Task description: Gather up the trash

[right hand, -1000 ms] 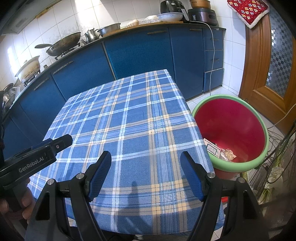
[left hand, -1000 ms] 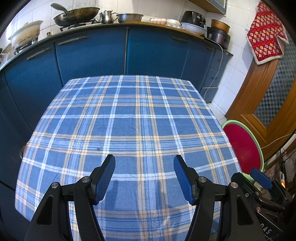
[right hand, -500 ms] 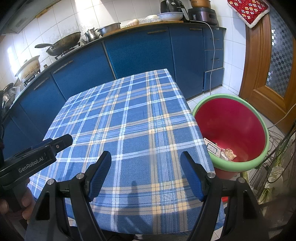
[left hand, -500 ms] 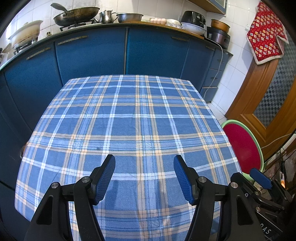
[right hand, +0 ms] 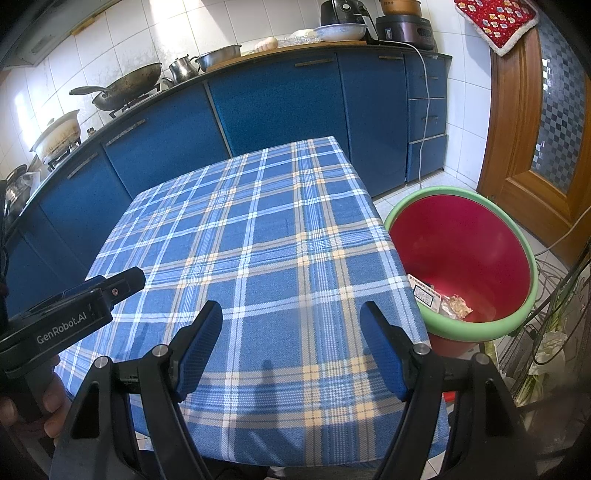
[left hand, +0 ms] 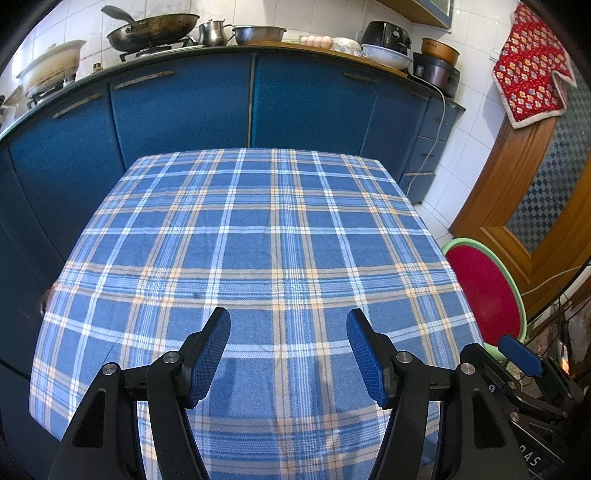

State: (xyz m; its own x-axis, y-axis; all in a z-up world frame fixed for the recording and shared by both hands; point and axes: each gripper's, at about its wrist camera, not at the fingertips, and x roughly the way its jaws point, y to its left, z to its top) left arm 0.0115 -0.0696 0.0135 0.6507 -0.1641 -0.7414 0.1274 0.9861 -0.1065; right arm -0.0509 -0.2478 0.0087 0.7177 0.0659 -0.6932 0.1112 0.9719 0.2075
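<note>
Trash (right hand: 441, 301) lies in the red bin (right hand: 517, 236) beside the tablecloth (right hand: 258, 240); both grippers gape, empty.

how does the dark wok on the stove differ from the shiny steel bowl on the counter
The dark blackened wok sits on a gas burner and has a long handle; the shiny steel bowl rests on the countertop and shows no handle. The wok looks wider and stained, the bowl clean and reflective. Both are round, open metal vessels.

Home kitchen: wok (left hand: 149, 31) on stove, blue cabinets (left hand: 184, 107).
</note>
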